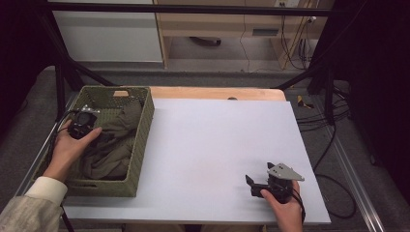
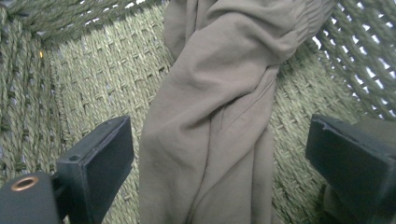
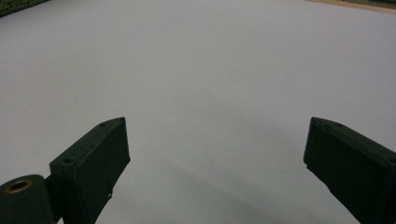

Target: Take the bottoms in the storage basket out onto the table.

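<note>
Nearest, the right gripper (image 1: 255, 184) rests low on the white sheet (image 1: 217, 145), well apart from the basket (image 1: 140, 140) and on the person's near side of the table. Its jaws stand wide with nothing between them, as the right gripper view shows over bare sheet. I judge it is parked there to wait, out of the way, until there is something to take.

Farther off, the left gripper (image 1: 104, 137) reaches down into the basket from its outer side, the hand (image 1: 72, 145) wrapped round its body. Its jaws are spread wide too, one on each side of the cloth (image 2: 219, 116), not yet closed on it. That straddling looks like a set-up for a pinch on the thickest fold.

The cloth, an olive garment, lies crumpled inside the basket, piled against its inner wall and floor. In the left gripper view a twisted fold runs lengthways away from the jaws, its gathered, elastic-looking edge at the far end near the basket's mesh wall. From the high view the heap's long axis follows the basket's long side, pointing away from the person.
</note>
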The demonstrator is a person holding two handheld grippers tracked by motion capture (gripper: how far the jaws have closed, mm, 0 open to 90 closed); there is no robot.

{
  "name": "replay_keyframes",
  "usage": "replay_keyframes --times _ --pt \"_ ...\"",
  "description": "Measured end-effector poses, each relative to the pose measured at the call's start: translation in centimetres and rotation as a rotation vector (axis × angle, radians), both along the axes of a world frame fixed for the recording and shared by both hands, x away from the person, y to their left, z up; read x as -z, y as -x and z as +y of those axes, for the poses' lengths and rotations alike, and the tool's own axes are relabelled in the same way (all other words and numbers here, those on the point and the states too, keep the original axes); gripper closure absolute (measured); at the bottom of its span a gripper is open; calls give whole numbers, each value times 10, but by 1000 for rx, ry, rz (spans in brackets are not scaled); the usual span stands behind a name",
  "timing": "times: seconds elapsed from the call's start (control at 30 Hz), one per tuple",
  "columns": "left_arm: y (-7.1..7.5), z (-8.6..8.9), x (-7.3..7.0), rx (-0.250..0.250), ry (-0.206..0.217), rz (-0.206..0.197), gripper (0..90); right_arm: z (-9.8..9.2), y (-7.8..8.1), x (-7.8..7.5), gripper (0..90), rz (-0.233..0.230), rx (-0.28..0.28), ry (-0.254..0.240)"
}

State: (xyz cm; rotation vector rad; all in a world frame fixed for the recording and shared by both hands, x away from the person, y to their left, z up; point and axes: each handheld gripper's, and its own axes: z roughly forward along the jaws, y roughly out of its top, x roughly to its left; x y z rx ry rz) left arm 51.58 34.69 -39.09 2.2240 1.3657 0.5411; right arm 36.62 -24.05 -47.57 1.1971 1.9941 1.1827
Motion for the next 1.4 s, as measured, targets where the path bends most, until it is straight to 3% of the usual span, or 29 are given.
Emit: replay_keyframes --times 0.6,1.4 --pt "-1 10 17 -22 5 55 71 1 0 0 69 5 -5 3" --pt "-1 12 28 -28 1 90 71 3 0 1 68 8 -15 9"
